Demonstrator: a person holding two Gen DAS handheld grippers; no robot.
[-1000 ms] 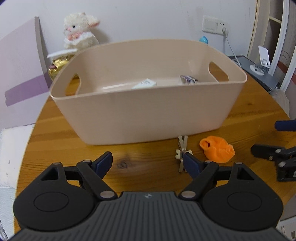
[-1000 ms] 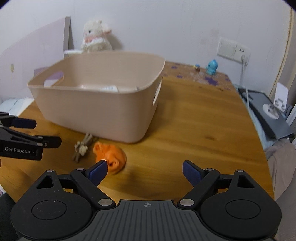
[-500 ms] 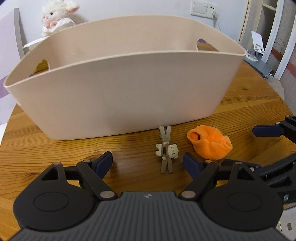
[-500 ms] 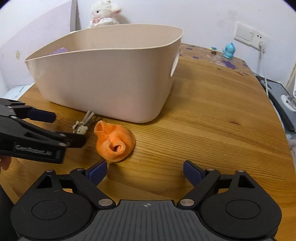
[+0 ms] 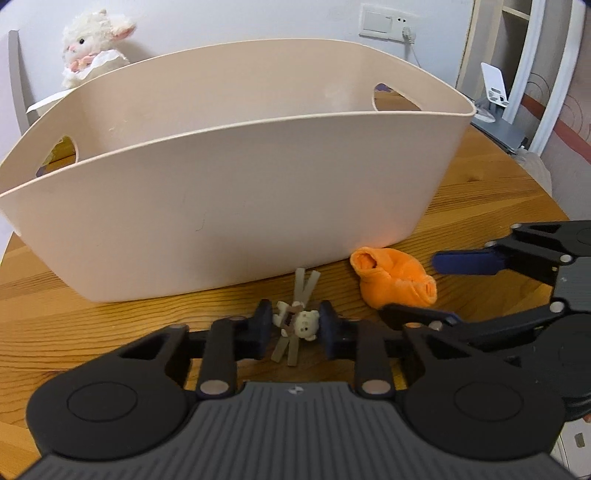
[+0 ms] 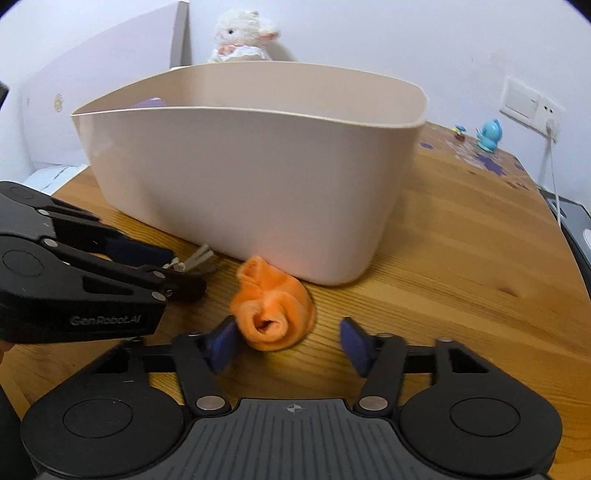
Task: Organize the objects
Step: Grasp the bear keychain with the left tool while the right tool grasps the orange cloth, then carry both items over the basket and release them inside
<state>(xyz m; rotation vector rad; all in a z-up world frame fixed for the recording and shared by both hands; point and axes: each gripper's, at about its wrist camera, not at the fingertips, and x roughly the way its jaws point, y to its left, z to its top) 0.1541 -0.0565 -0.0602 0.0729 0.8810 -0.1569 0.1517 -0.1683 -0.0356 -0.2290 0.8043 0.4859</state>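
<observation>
Left gripper point(image 5: 291, 326) is sitting low over the table, jaws narrowed to a small gap, blue pads point(image 5: 261, 325) sitting just beside the small clip on both sides; contact not clearly visible. Right gripper point(image 6: 290, 341) is sitting low too, angled in from the right, jaws standing wide apart, left pad point(image 6: 221, 343) touching the orange sock, right pad clear of it. Both grippers are sitting close together, tips nearly crossing.

You are working in a home, probably a bedroom or child's room: a wooden table point(image 6: 461, 229) stands by a white wall, with a plush lamb point(image 5: 92, 48) at the far left, a small blue toy figure point(image 6: 489, 134) at the far right, and a wall socket point(image 5: 388, 23).
</observation>
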